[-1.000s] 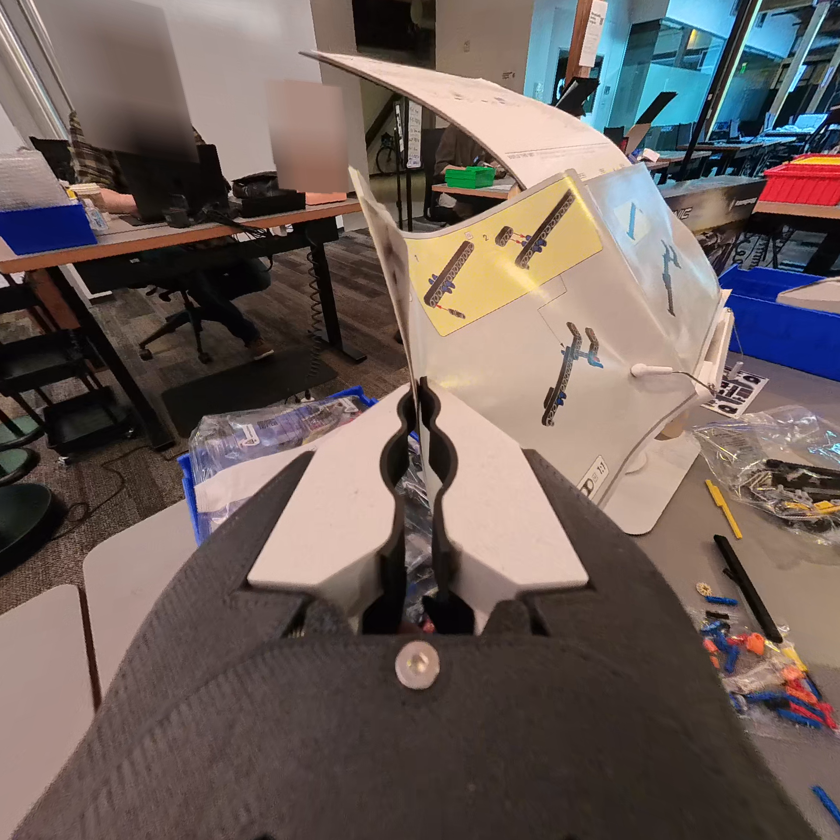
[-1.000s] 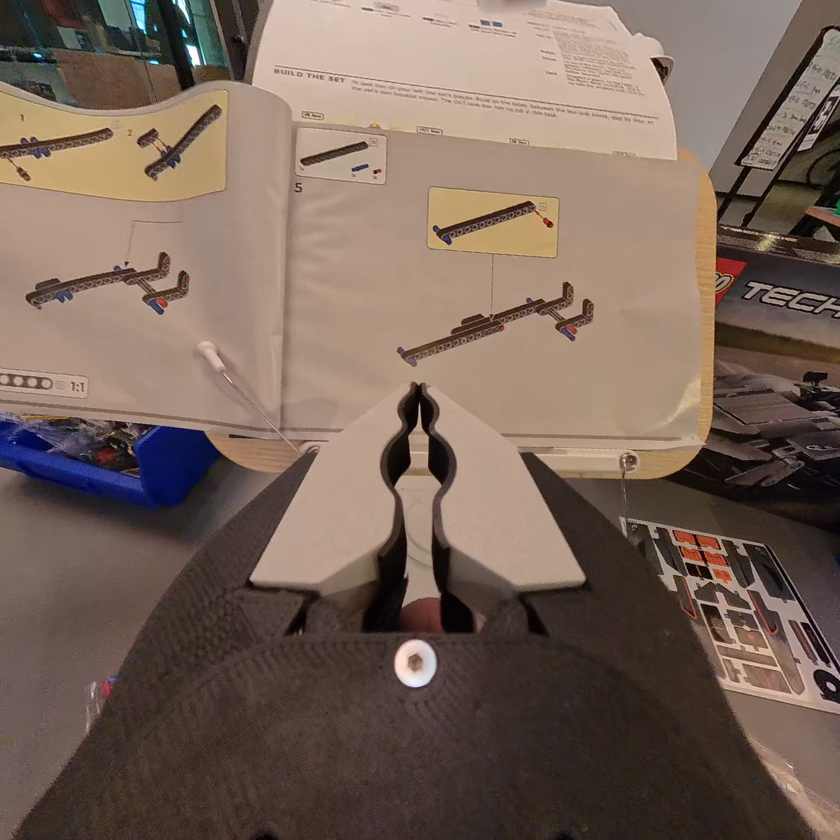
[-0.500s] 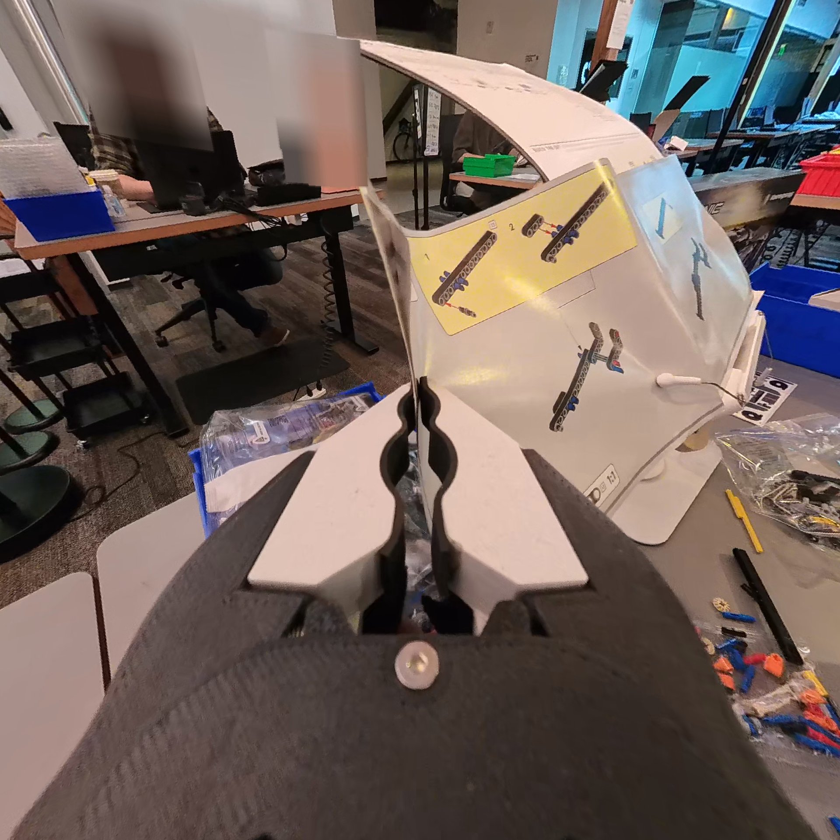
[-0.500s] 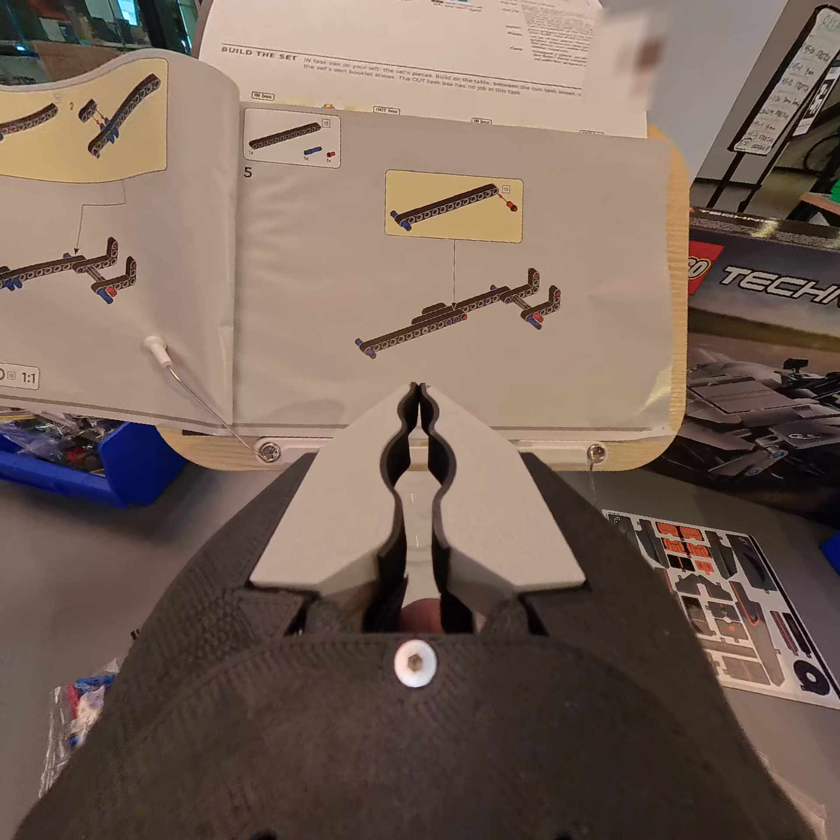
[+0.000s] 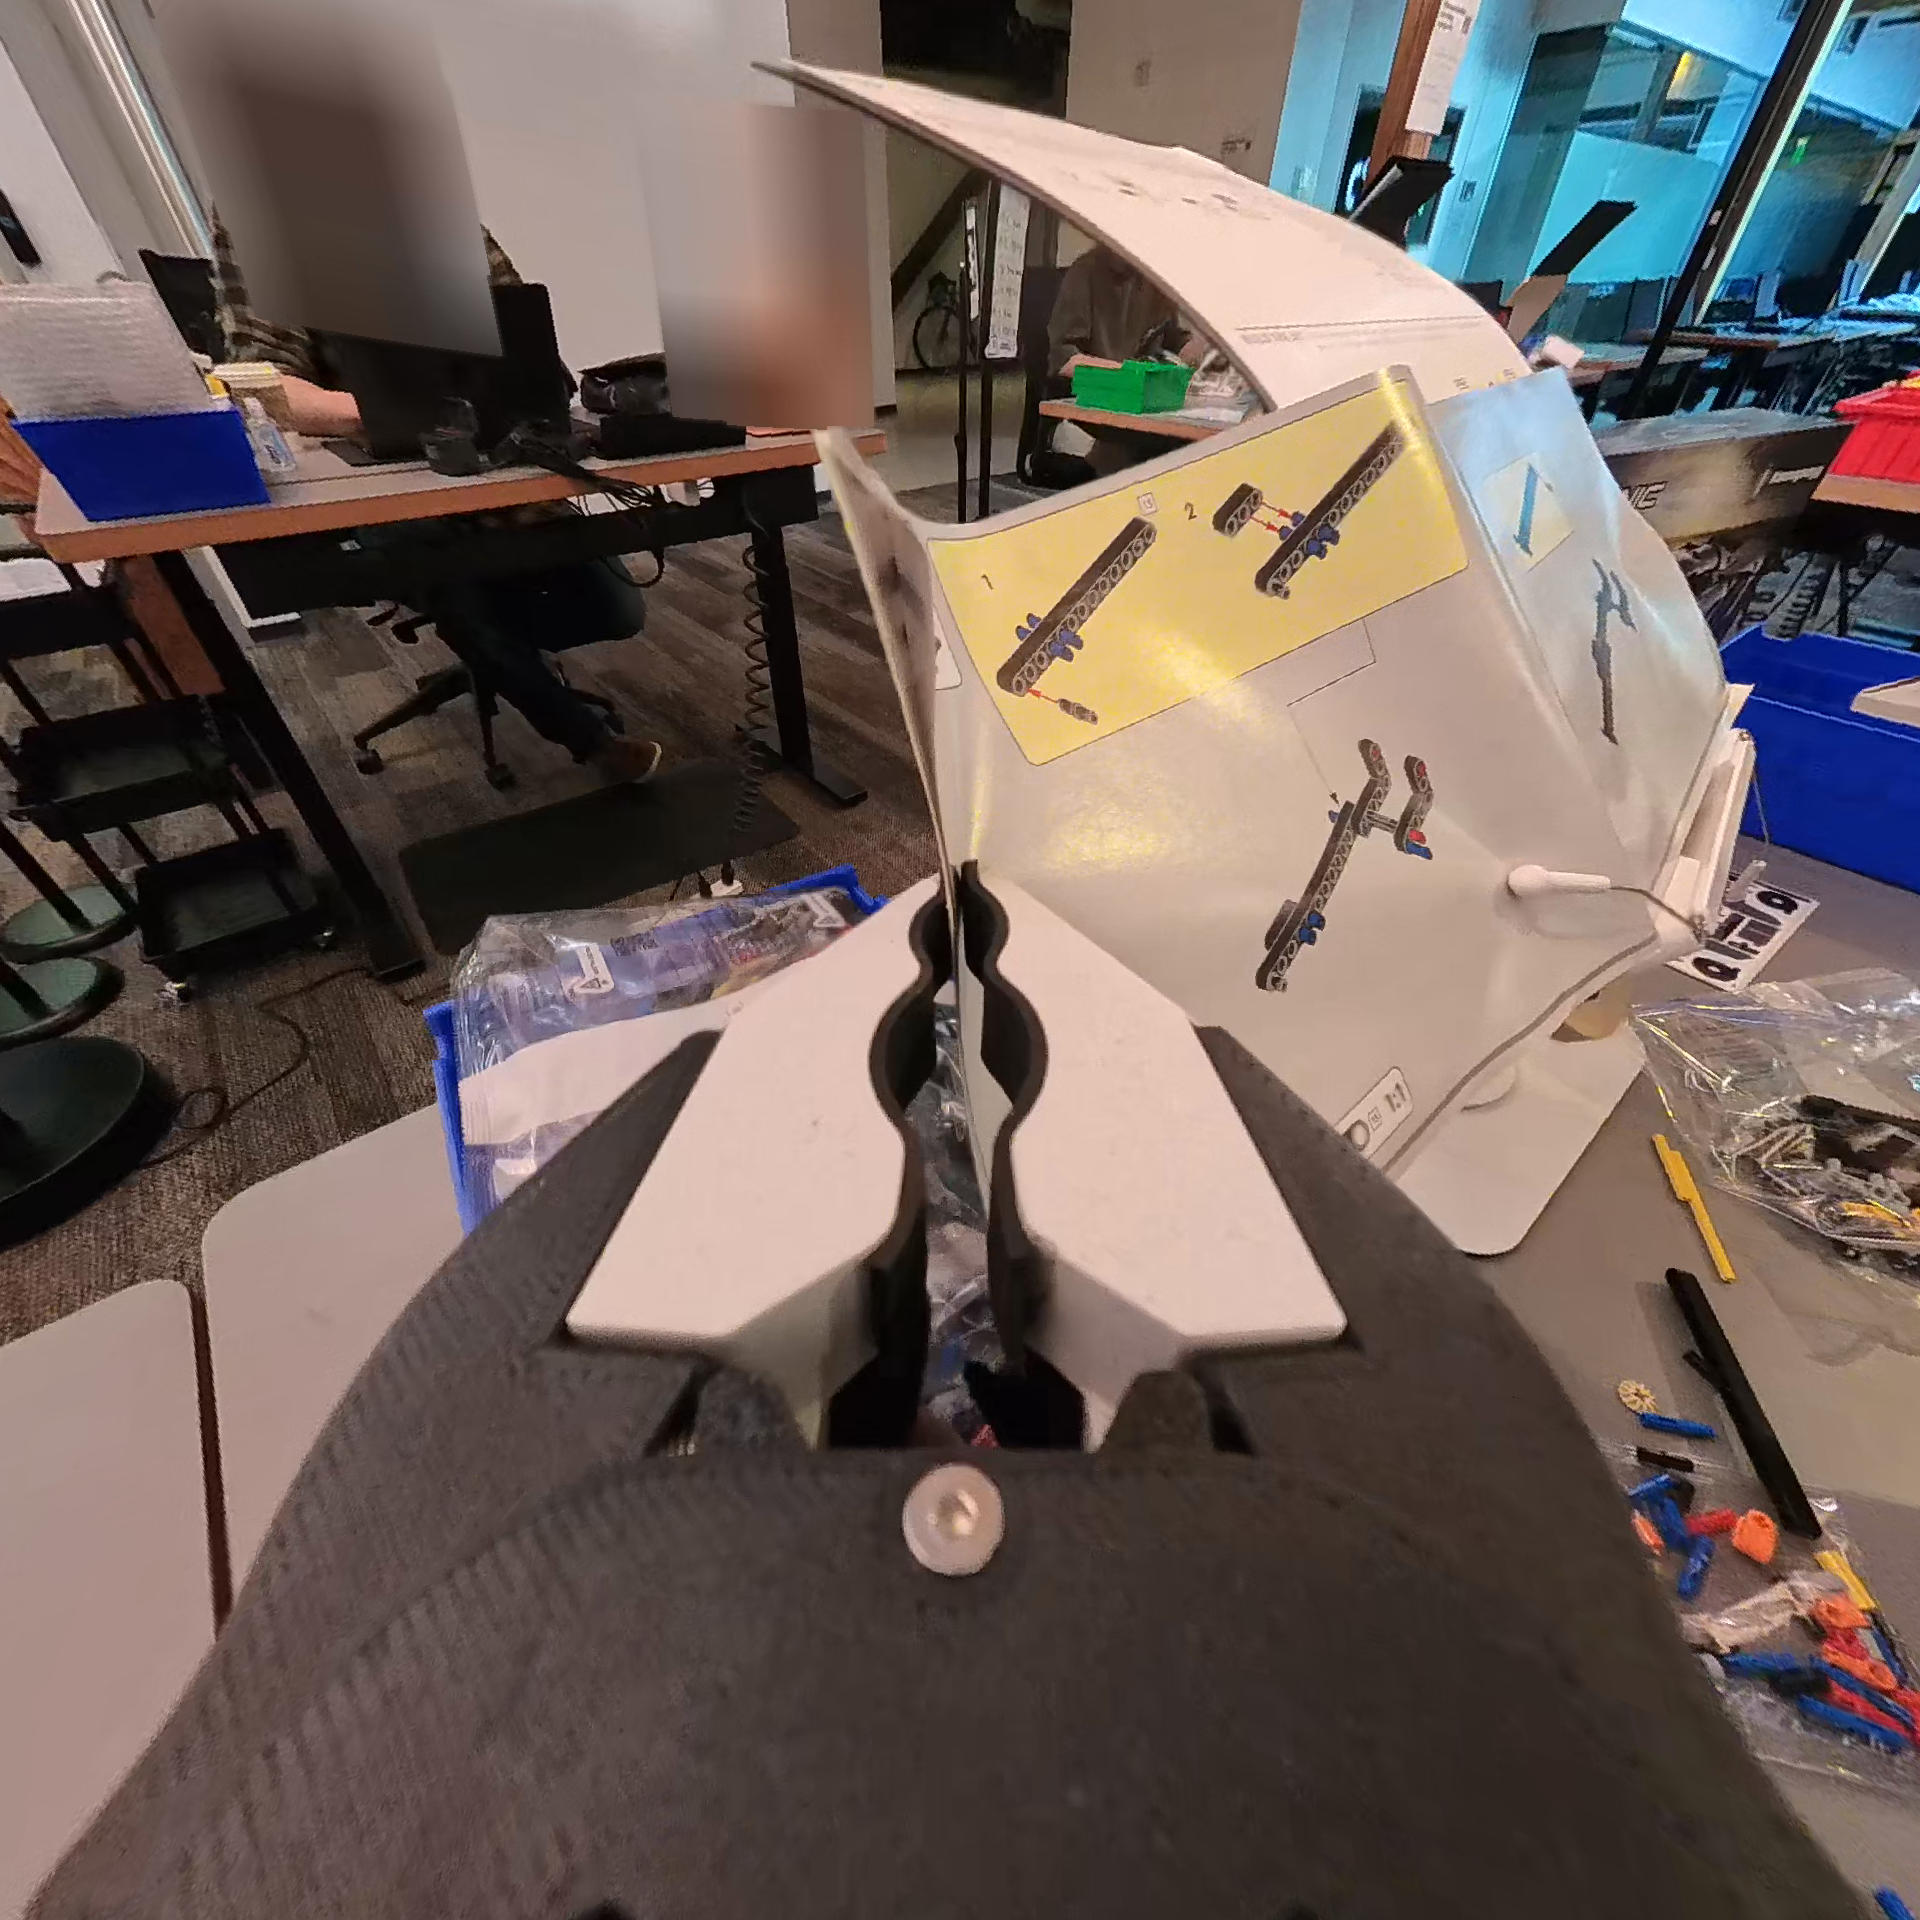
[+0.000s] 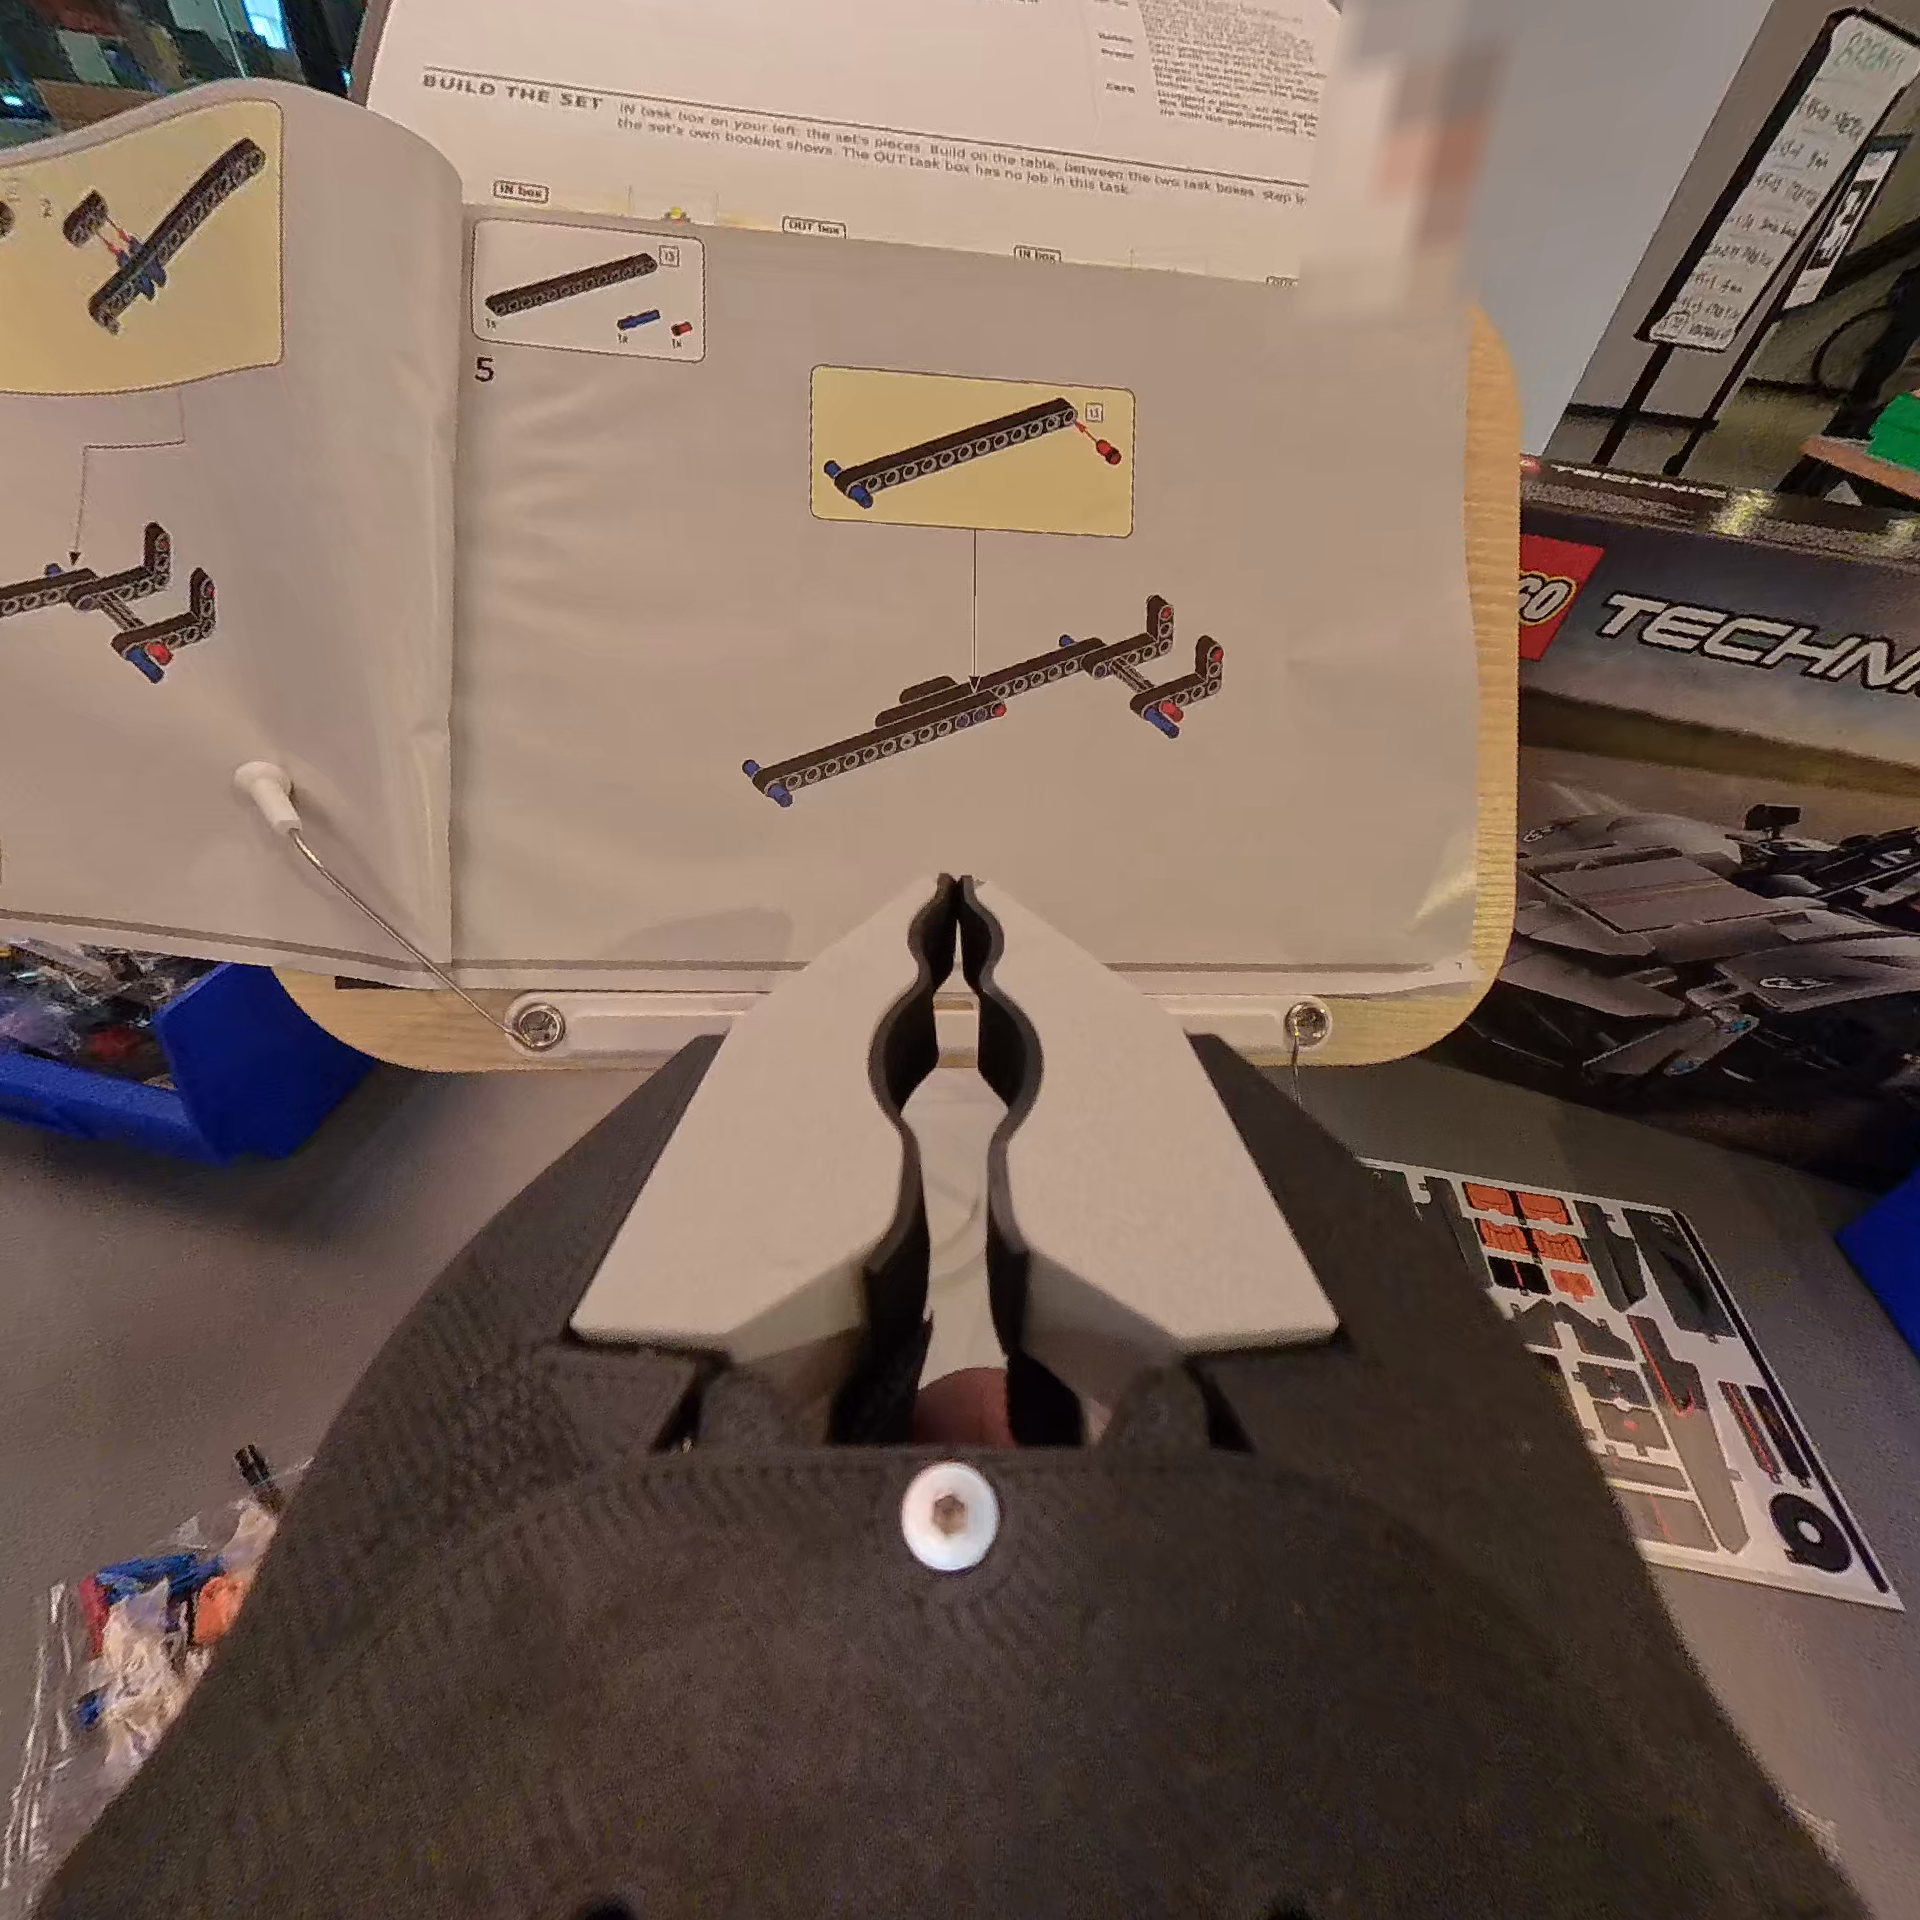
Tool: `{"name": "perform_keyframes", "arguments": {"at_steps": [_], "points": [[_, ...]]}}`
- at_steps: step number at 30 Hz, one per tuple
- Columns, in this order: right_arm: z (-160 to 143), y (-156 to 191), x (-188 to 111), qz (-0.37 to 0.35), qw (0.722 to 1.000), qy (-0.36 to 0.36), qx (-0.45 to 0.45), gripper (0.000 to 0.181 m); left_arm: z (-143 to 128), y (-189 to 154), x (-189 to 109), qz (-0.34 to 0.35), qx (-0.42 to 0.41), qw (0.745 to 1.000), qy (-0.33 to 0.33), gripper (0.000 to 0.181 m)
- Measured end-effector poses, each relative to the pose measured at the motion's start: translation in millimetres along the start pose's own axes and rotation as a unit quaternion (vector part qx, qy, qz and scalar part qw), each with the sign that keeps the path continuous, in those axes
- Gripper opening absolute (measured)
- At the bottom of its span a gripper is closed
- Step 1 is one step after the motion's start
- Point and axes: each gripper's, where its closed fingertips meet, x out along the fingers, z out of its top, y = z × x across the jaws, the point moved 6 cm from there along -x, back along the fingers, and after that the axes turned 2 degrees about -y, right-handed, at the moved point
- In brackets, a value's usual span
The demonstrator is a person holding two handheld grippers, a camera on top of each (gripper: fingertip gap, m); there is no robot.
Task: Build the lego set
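Observation:
The instruction booklet [image 6: 935, 644] stands open on a wooden stand [image 6: 1491, 675]. My left gripper [image 5: 956, 883] is shut on the lower edge of the booklet's left page [image 5: 1195, 831] and holds it lifted and curled away from the stand. A wire page clip [image 5: 1548, 883] presses on that page near the spine. My right gripper [image 6: 954, 883] is shut and empty, just in front of the bottom of the right page. Loose blue, red and orange Lego pins [image 5: 1787, 1621] and a long black beam [image 5: 1735, 1392] lie on the grey table.
A blue bin with bagged parts [image 5: 447, 1091] sits left of the stand. A clear bag of parts [image 5: 1808, 1122] and a yellow piece [image 5: 1694, 1205] lie right of my left gripper. A sticker sheet [image 6: 1621, 1382] and the set's box [image 6: 1714, 831] are right of the stand. Spacing between my two grippers at the tips: around 35 centimetres. Measured from the fingertips, the long black beam [image 5: 1735, 1392] is 25 centimetres or so from the right gripper and 40 centimetres from the left.
My left gripper stays shut on the page and has shifted only slightly. My right gripper has drifted to the right along the booklet, still shut.

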Motion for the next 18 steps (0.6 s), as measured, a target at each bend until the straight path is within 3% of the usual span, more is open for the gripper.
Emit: {"name": "perform_keyframes", "arguments": {"at_steps": [12,14,18], "points": [[-4.7,0.4,-2.1,0.008,1.000,-0.001,0.002,0.000,-2.7,-2.4,-1.7,0.003,-0.008,1.000,-0.009,0.003],[-4.7,3.7,-2.9,0.022,1.000,-0.002,-0.001,0.013,-4.9,-2.4,-2.7,0.005,-0.007,1.000,-0.001,0.007],[-3.9,5.2,-7.3,0.027,1.000,-0.010,-0.005,0.020,-4.5,-6.8,-9.2,0.002,-0.010,1.000,-0.011,0.017]]}}
